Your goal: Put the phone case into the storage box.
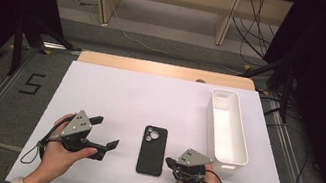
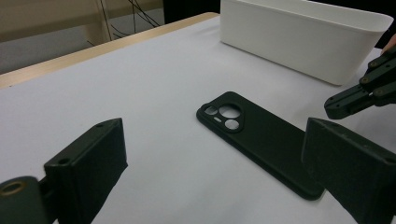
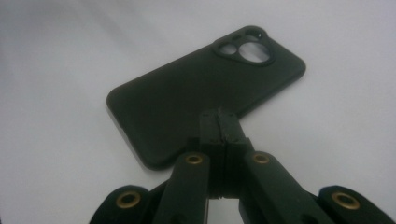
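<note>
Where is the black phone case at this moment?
In the high view the phone case lies flat on the white sheet, between the left gripper and the right gripper, left of the white bin.

Open sheet (image 1: 124, 100) around the phone case (image 1: 152, 150); white bin (image 1: 228, 128) blocks right.

Even, soft overhead light; white table sheet (image 1: 114, 98) well exposed in the high view, surroundings falling off to near black at both sides. Shadows weak and diffuse, just a thin dark rim under the phone case (image 1: 152, 150). No hard glare; white bin (image 1: 240, 156) near clipping but keeps its edges. High view is low-res and soft. Left gripper view: mid-field sharp, near jaws blurred. Right gripper view: dimmer, greyish cast, corners vignetted, sheet a featureless haze, jaws in front slightly soft.
</note>
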`<state>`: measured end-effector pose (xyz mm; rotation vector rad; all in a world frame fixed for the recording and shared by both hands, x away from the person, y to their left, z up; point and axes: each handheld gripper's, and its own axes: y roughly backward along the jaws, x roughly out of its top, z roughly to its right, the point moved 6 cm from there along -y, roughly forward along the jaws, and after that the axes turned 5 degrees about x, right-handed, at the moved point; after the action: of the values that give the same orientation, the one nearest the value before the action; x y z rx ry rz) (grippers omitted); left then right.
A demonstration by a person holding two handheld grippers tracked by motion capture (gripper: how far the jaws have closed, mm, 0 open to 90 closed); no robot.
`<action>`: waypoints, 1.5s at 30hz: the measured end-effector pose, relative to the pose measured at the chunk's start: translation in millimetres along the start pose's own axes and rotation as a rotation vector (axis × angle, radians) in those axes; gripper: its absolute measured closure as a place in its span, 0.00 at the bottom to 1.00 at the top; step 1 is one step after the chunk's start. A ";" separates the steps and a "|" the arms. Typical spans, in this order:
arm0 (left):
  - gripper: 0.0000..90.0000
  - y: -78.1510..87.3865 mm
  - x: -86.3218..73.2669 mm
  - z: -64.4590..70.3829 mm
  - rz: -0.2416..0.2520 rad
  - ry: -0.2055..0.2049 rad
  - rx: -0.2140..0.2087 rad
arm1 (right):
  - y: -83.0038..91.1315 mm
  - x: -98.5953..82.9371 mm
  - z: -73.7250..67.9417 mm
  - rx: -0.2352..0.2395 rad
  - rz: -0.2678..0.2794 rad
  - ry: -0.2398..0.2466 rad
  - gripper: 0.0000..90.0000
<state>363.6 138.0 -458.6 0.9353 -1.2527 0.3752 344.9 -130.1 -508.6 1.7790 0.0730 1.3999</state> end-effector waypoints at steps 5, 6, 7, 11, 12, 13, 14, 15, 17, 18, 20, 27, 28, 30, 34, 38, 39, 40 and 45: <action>0.07 0.1 -0.1 -0.3 0.001 0.003 -0.003 | -9.1 -2.6 -1.3 -0.004 -0.046 -0.017 1.00; 0.07 0.0 -0.2 -0.3 0.000 0.001 -0.003 | -10.3 -3.3 -0.6 -0.006 -0.052 -0.019 1.00; 0.07 -0.1 -0.3 -0.2 -0.002 0.000 -0.003 | -11.8 -4.5 -0.3 -0.007 -0.060 -0.030 1.00; 0.07 -0.3 -0.4 0.1 -0.004 -0.002 -0.003 | -16.1 -7.6 0.6 0.002 -0.077 -0.038 1.00; 0.08 -0.5 -0.5 0.0 -0.005 -0.003 -0.003 | -16.7 -8.0 0.6 0.004 -0.081 -0.043 1.00; 0.08 -0.8 -0.8 0.2 -0.006 0.002 -0.002 | -17.4 -8.4 1.0 0.007 -0.083 -0.042 1.00; 0.08 -1.2 -1.1 0.2 -0.006 0.004 -0.002 | -17.9 -8.7 0.7 0.011 -0.087 -0.047 1.00; 0.08 -1.2 -1.5 -0.1 -0.011 0.002 -0.001 | -18.8 -9.2 0.7 0.010 -0.089 -0.046 1.00; 0.08 -1.5 -1.7 -0.2 -0.011 0.003 -0.001 | -20.1 -10.7 -0.8 0.020 -0.099 -0.048 1.00; 0.08 -1.4 -1.7 -0.4 -0.011 0.003 0.000 | -21.1 -11.4 -1.8 0.024 -0.100 -0.046 1.00; 0.09 -1.3 -1.8 -0.6 -0.012 0.001 0.001 | -23.5 -12.4 -4.9 0.028 -0.103 -0.034 1.00; 0.10 -0.6 -1.3 -2.5 -0.011 0.004 0.008 | -28.1 -9.8 -10.4 0.046 -0.093 -0.026 1.00; 0.10 -0.6 -1.4 -2.8 -0.012 0.004 0.009 | -29.5 -8.9 -11.7 0.051 -0.087 -0.026 1.00; 0.10 -0.9 -1.6 -3.1 -0.013 0.006 0.010 | -31.3 -7.8 -13.6 0.058 -0.086 -0.028 1.00; 0.10 -1.1 -1.8 -3.7 -0.015 0.005 0.011 | -38.2 -3.3 -19.6 0.072 -0.080 -0.014 1.00; 0.10 -1.2 -1.9 -3.6 -0.017 0.005 0.010 | -42.2 -0.7 -23.4 0.075 -0.075 -0.008 1.00; 0.10 -1.3 -1.9 -3.6 -0.017 0.005 0.010 | -44.2 0.7 -24.9 0.079 -0.073 -0.005 1.00; 0.10 -1.4 -2.0 -3.6 -0.017 0.005 0.010 | -45.1 1.4 -25.7 0.081 -0.075 -0.006 1.00; 0.10 -1.9 -2.2 -3.7 -0.020 0.005 0.012 | -51.6 5.8 -29.7 0.093 -0.069 -0.008 1.00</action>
<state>366.5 140.3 -461.5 0.9562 -1.2366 0.3696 345.0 -77.3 -536.5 1.8410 0.1966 1.3595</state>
